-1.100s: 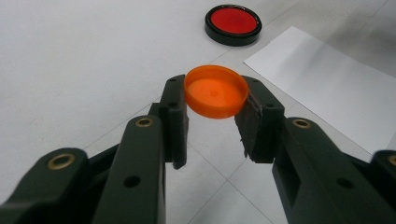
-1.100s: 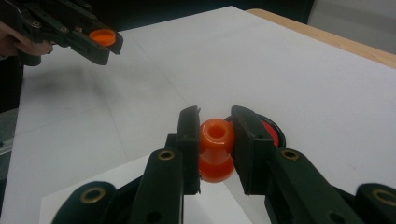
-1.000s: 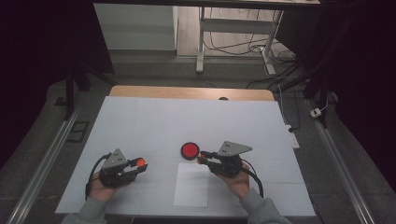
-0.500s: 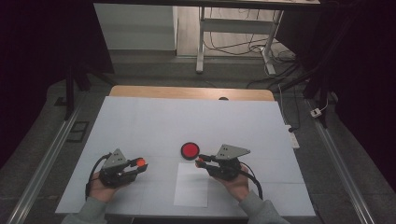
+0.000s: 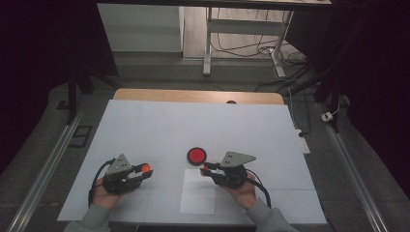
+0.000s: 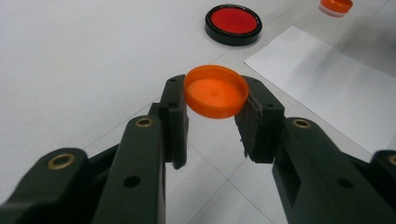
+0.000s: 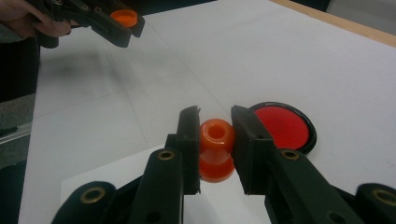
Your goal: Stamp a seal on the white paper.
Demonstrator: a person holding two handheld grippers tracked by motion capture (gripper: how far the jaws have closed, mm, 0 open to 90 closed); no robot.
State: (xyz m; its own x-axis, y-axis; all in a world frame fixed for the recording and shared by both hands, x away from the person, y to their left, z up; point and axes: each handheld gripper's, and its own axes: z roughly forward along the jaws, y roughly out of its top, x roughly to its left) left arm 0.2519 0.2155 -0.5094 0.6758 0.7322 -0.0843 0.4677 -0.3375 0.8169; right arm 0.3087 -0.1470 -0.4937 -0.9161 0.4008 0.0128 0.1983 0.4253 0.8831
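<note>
Clamping on an orange cap (image 6: pixel 215 91), the left gripper (image 6: pixel 212 123) is being held just above the table, jaws pinching the cap's rim from both sides with the hollow side facing the camera. Over on the other side, the right gripper (image 7: pixel 215 151) is being kept closed on a small orange stamp body (image 7: pixel 216 156), gripped around its narrow waist, with its open top hole showing in the right gripper view.

Moving outward: a round red ink pad (image 5: pixel 197 155) in a black rim is sitting just beyond the right gripper's tip, and a white sheet of paper (image 5: pixel 198 191) is lying between the two hands, close to the near edge of the white table (image 5: pixel 159 125).

Handling-wise, both orange pieces are probably being dealt with as light, stiff, smooth plastic, so slipping or popping out sideways looks like the main risk. The cap seems best taken across its rim, as it is now, not squeezed too hard since thin walls could flex. The stamp body looks safest held at the waist, where the flared ends are keeping it from sliding through.
</note>
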